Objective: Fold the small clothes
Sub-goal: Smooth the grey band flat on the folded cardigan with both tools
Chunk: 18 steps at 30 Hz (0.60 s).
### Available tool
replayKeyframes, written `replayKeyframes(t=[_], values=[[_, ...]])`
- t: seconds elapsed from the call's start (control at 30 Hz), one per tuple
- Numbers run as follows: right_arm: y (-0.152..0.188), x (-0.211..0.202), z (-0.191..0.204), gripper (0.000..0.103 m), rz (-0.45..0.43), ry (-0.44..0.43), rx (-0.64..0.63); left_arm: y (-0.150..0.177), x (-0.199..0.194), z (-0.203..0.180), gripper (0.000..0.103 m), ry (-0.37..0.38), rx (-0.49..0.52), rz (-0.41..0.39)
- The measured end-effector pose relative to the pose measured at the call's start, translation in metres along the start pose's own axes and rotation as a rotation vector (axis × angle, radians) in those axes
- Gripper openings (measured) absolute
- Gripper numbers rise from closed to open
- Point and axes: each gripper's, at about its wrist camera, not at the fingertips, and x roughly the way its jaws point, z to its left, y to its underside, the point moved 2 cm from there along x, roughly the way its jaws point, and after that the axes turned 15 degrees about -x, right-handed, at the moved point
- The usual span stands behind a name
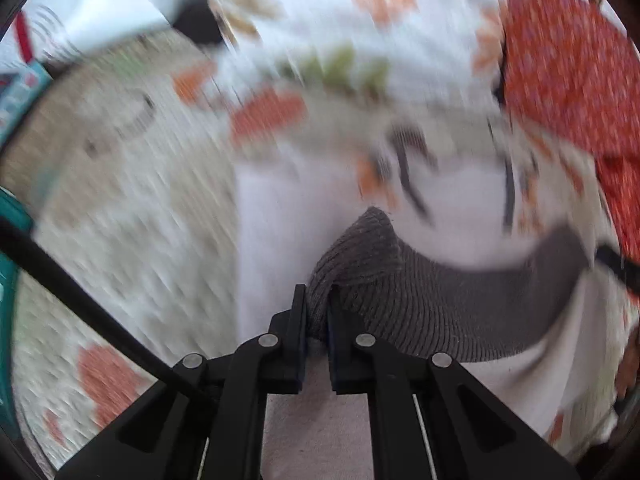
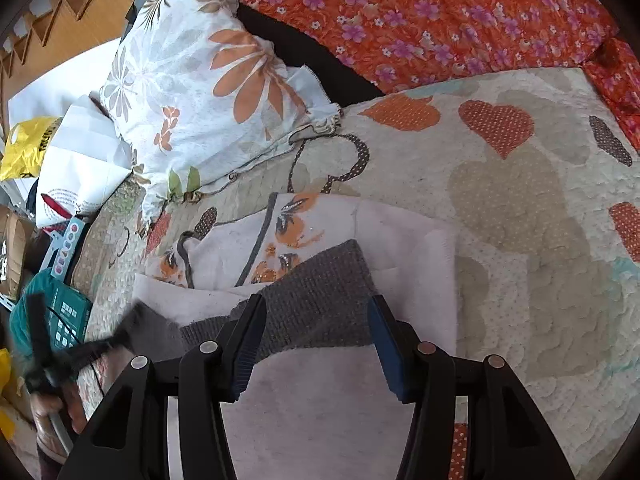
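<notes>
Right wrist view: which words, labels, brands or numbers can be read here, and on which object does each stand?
No text can be read with confidence.
Yellow plastic bag: dark print along its edge, too distorted to read.
White bag: small printed lines near its red mark, too small to read.
Teal box: white icons only, no legible words.
Pale blue strip: coloured dots, no legible words.
</notes>
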Motion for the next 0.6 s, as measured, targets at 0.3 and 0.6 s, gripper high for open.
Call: replayKeyframes(t=[0.3,0.6], values=[[0.005,0.003,-0.017,0.057,0.003,0.057,0.032,-0.015,0.034,0.012,0.023,-0.126,-0.074,0.020],[0.005,0.019,-0.006,0.060,0.023,0.096,-0.069,-0.018,0.006,0.044,0.046,0.030,-0.299,-0.018]])
